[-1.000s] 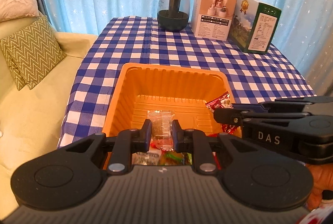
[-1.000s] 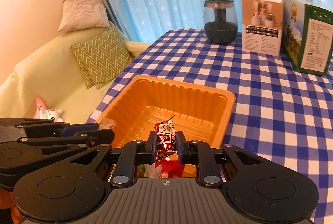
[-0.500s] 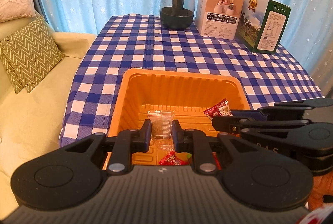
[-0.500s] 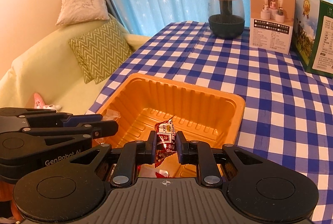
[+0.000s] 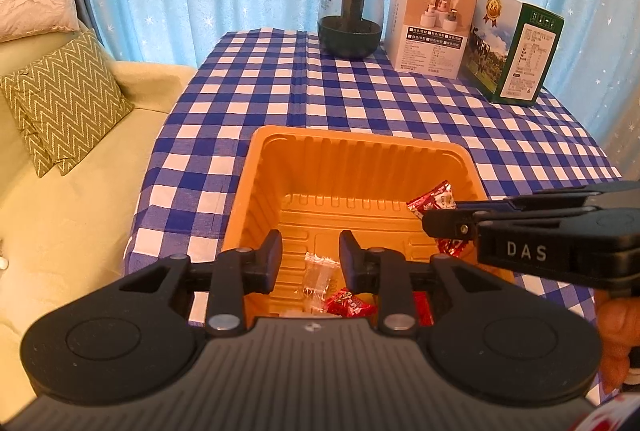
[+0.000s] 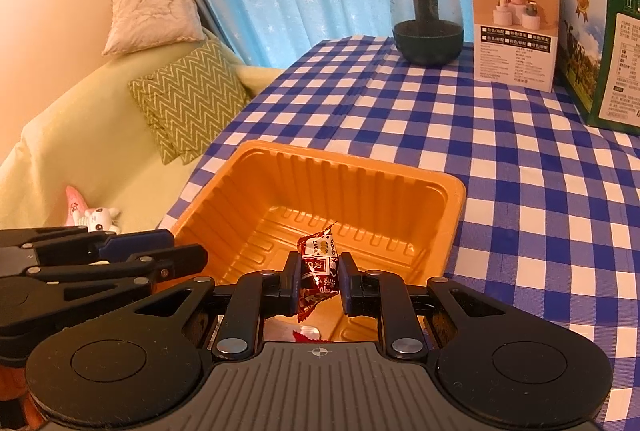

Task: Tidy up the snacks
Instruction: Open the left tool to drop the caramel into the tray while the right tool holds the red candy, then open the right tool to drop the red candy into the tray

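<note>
Left gripper [image 5: 310,257] over the near end of the orange tray [image 5: 362,145], jaws opening, nothing pinched; clear-wrapped candy [image 5: 318,277] lies loose on the tray floor just below the gap, lower centre of frame. Right gripper [image 6: 319,273] clamped tight on a red-wrapped candy [image 6: 318,265], held above the tray's near edge. More red candies [image 5: 348,305] in the tray

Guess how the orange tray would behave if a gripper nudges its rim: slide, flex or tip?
The orange tray looks like thin ribbed moulded plastic, so its rim would probably flex under a nudge. It holds only a few sweets and sits on the checked tablecloth, so it is likely light and would probably slide or drag the cloth. Its wide, low shape makes tipping unlikely.
</note>
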Tool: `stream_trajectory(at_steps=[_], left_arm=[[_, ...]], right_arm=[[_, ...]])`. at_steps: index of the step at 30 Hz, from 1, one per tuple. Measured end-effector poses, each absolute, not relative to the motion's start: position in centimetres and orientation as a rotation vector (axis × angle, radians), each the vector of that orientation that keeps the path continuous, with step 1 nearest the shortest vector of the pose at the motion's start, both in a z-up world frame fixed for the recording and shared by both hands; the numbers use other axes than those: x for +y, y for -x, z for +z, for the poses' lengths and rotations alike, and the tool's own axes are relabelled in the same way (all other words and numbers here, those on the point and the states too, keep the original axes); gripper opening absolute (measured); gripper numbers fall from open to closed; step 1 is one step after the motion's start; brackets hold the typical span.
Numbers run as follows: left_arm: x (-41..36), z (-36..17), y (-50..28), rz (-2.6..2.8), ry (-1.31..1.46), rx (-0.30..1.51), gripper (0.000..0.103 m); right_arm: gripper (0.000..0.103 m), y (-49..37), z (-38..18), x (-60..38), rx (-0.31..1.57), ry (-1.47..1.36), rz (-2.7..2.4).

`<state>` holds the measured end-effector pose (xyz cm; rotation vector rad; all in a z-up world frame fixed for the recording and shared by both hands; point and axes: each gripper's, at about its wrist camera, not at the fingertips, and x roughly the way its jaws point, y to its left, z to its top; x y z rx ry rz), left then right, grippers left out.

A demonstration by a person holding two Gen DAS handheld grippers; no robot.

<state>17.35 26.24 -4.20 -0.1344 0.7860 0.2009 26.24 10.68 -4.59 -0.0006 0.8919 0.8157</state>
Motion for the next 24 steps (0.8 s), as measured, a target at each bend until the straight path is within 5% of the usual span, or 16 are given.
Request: stream_trajectory(at_steps=[8, 10, 11, 16, 24], left_arm=[[26.4, -3.4, -15.7, 0.221, 0.146, 0.759, 0.030], [26.6, -3.2, -15.3, 0.227, 0.161, 0.753, 0.033], [26.7, -3.0, -15.0, 0.230, 0.172, 0.748, 0.034], [26.6, -2.5, -13.6, 0.246, 0.189, 0.731, 0.043], [24.8, -0.8, -10.5, 0.280, 0.189, 0.704, 0.080]], right_arm=[[0.021, -26.0, -4.0, 11.6, 0.876, -0.017, 0.887], [0.033, -25.9, -3.9, 11.7, 0.875, -0.001, 0.890], [0.050, -25.8, -3.9, 11.6, 0.864, 0.000, 0.882], [0.054, -25.4, -3.4, 10.7, 0.852, -0.004, 0.853], [0.058, -23.5, -1.6, 8.3, 0.879, -0.002, 0.793]])
